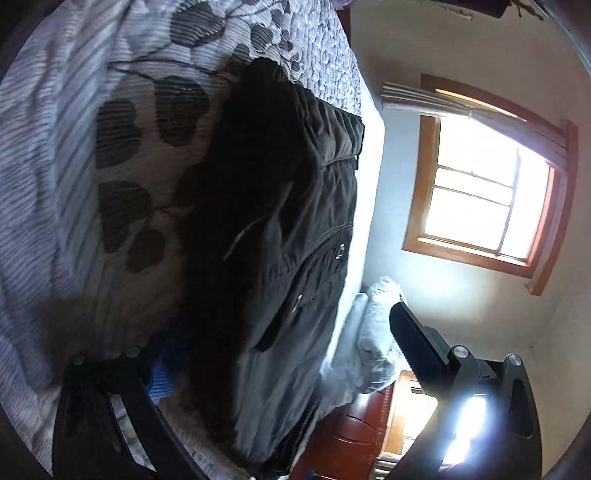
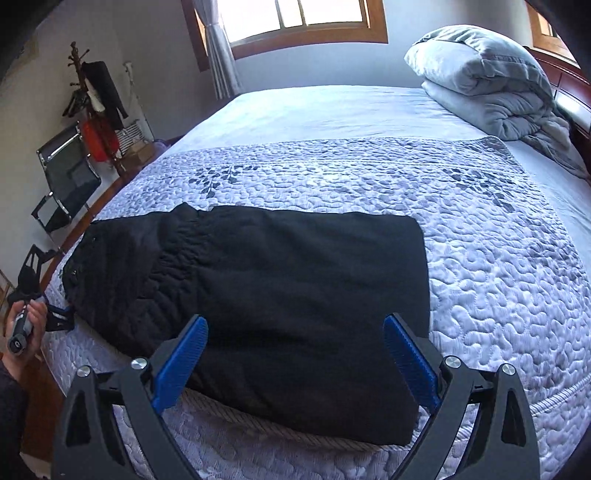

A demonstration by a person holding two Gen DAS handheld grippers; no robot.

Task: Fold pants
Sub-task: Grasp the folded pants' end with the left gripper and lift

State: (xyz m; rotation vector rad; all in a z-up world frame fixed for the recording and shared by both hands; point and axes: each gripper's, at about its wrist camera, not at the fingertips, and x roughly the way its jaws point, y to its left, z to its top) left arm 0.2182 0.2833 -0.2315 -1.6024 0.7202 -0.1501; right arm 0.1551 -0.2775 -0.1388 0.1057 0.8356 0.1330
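My right tongs [image 2: 295, 354] hang over the near edge of the bed, blue pads spread wide, nothing between them, just the black pants [image 2: 258, 295] lying underneath. The pants sit folded into a thick rectangle on the quilted bedspread [image 2: 480, 258], close to the near edge of the mattress, with the gathered waistband toward the left end of the pile. Over at that left end I can see my hand [image 2: 27, 325] gripping the handle of my left tongs [image 2: 61, 317], low against the mattress edge right beside the fabric. From the left camera the view is rolled sideways: the pants [image 1: 280, 229] fill the middle, zips and seams showing, lying on the leaf-patterned bedspread [image 1: 110, 147]. One left finger stands out in the open air to the right, the other sits down by the cloth with its blue pad [image 1: 160, 384] partly hidden, so the jaws are well apart; whether cloth is caught there I cannot tell. A grey duvet [image 2: 487, 81] is bundled at the headboard end, window [image 2: 295, 22] bright beyond
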